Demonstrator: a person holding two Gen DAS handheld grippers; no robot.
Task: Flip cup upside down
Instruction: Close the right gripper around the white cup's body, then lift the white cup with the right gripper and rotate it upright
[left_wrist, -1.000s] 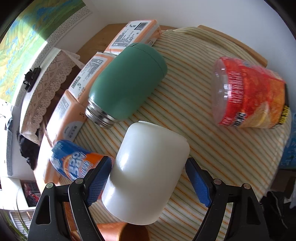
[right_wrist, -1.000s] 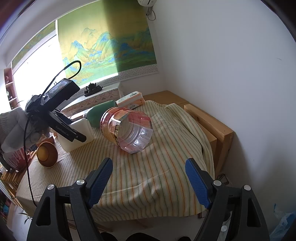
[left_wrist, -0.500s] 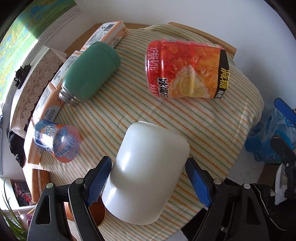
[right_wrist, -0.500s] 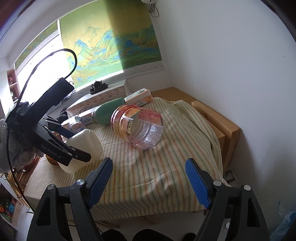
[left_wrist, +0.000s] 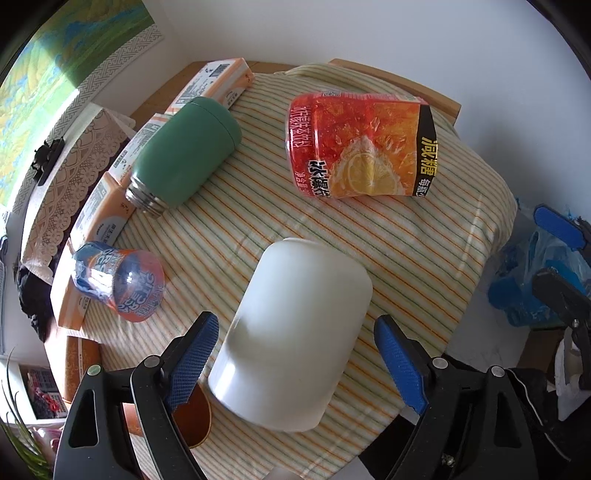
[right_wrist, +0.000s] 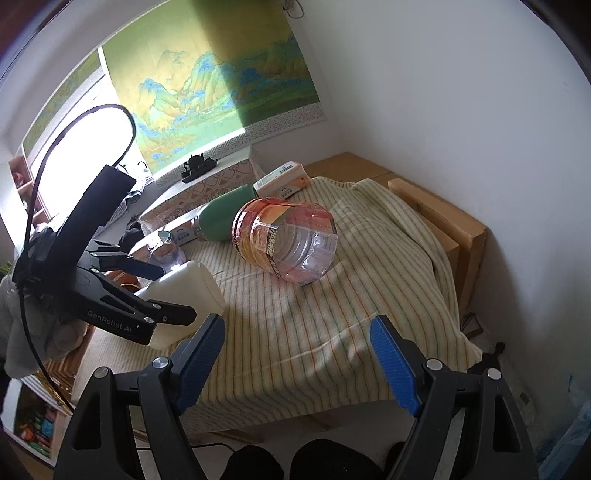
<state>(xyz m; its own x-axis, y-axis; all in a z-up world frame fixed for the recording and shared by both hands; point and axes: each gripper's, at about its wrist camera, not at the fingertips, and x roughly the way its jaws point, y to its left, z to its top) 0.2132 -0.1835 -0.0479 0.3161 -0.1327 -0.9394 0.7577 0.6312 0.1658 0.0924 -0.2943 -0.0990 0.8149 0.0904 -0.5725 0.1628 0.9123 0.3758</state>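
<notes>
A plain white cup (left_wrist: 295, 332) sits between the blue pads of my left gripper (left_wrist: 295, 354), tilted with its closed base pointing away from the camera and held above the striped cloth (left_wrist: 388, 236). The pads stand wide and small gaps show at both sides, so contact is unclear. In the right wrist view the same cup (right_wrist: 184, 291) is seen in the left gripper (right_wrist: 162, 291) at the table's left edge. My right gripper (right_wrist: 297, 354) is open and empty, off the near edge of the table.
On the cloth lie a green flask (left_wrist: 184, 151), a large orange drink bottle (left_wrist: 362, 147) and a small blue-orange bottle (left_wrist: 122, 280). Orange cartons (left_wrist: 218, 83) line the far left side. A brown bowl (left_wrist: 192, 417) sits under the left finger. A wall is at right.
My left gripper has carried the white cup up and back from the flask, tilting it further; the view now takes in the whole table. My right gripper drifted slightly, still open.
</notes>
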